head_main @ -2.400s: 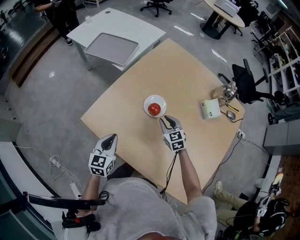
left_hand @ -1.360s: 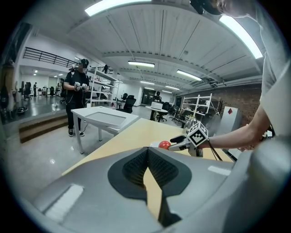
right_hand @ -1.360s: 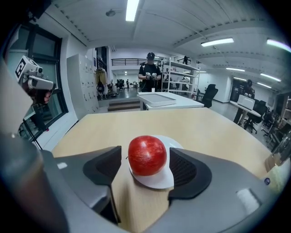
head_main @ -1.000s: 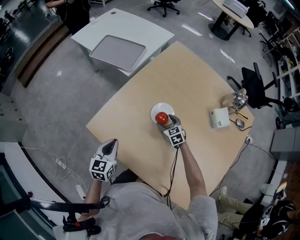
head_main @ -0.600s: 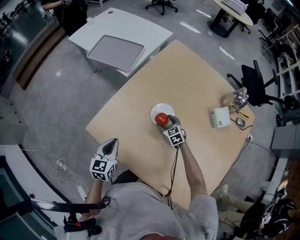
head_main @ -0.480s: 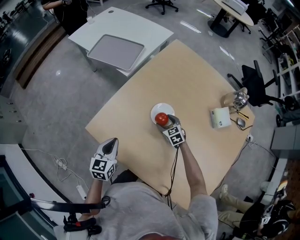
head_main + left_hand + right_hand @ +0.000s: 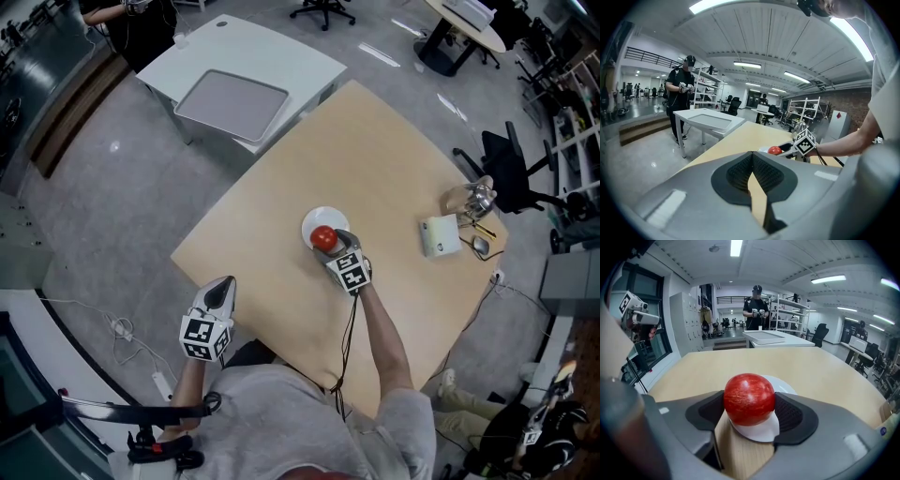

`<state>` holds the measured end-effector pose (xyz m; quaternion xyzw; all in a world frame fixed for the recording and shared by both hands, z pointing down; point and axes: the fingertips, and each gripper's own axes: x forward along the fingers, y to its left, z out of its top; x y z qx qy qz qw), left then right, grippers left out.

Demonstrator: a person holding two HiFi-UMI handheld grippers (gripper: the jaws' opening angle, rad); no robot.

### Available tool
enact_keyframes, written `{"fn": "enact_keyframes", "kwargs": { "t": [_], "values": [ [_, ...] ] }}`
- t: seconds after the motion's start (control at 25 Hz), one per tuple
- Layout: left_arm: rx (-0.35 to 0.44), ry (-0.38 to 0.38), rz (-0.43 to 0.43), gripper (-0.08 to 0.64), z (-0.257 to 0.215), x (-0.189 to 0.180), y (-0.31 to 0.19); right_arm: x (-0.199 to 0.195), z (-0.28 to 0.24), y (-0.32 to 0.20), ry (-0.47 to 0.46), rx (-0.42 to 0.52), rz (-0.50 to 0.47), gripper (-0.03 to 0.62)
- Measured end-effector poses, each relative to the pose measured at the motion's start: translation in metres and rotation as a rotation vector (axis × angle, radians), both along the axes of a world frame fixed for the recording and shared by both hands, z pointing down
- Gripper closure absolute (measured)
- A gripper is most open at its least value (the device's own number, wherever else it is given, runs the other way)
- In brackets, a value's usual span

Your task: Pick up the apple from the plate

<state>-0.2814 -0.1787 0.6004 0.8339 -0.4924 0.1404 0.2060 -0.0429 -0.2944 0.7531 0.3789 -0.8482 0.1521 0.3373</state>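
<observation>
— Right side?
— Right arm stretched forward, forearm straight. Right gripper pitched downward, right marker cube facing up. Jaws set wide, with both pads against the sides of the apple. No gap seen.
— Left?
— Left arm drawn in close to the body, elbow bent. Left gripper held low at the person's left, well apart from the right one, nose tipped slightly down. Jaws together, pads meeting, nothing between them. Left marker cube also faces up.
</observation>
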Motion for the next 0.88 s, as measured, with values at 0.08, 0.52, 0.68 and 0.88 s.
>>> {"fn": "enact_keyframes", "kwargs": {
  "t": [0.08,0.52,0.68,0.88],
  "values": [
    [0.0,0.002,0.001,0.541,0.0,0.0,0.0,0.002,-0.003,-0.001,-0.001,0.013,0.01,0.253],
    [0.002,0.014,0.035,0.541,0.002,0.012,0.0,0.014,-0.033,0.005,-0.036,0.08,0.056,0.255],
    [0.009,0.009,0.061,0.541,0.002,0.019,0.002,0.018,-0.047,0.016,-0.046,0.107,0.061,0.255],
    [0.016,0.015,0.081,0.541,0.0,0.023,-0.002,0.025,-0.068,0.028,-0.064,0.139,0.089,0.255]
  ]
}}
